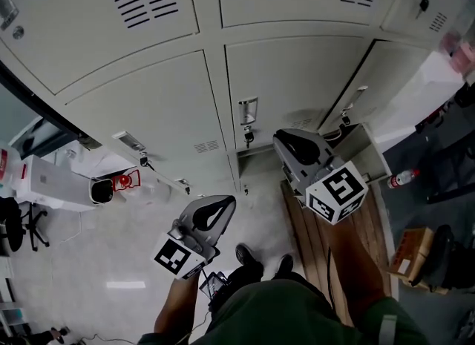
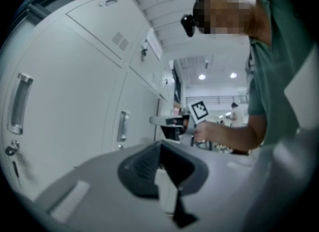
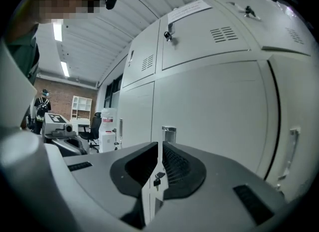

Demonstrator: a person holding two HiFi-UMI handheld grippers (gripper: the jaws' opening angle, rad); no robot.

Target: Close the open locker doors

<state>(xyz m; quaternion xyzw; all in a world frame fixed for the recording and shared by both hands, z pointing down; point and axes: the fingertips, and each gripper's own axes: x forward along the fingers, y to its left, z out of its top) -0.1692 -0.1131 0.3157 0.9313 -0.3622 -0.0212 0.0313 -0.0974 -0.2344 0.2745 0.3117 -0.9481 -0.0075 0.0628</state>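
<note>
Far left: a white boxy floor appliance (image 1: 56, 182) stands on the pale floor. Beside it, a light grey metal locker door (image 1: 152, 162) swings out, seen edge-on, with keys hanging below its handle. The left tool (image 1: 225, 202), jaws brought narrow together on nothing (image 2: 160, 146), hovers low, just clear of that door. Centre: a closed grey locker door with chrome handle and key (image 1: 248, 112) faces the right tool (image 1: 282, 137), whose jaws show only a slit and hold nothing (image 3: 159, 146). Right: a second grey door (image 1: 355, 95) stands ajar, with a dark gap along its edge. A clear plastic bottle (image 1: 401, 179) lies on the floor beyond.
</note>
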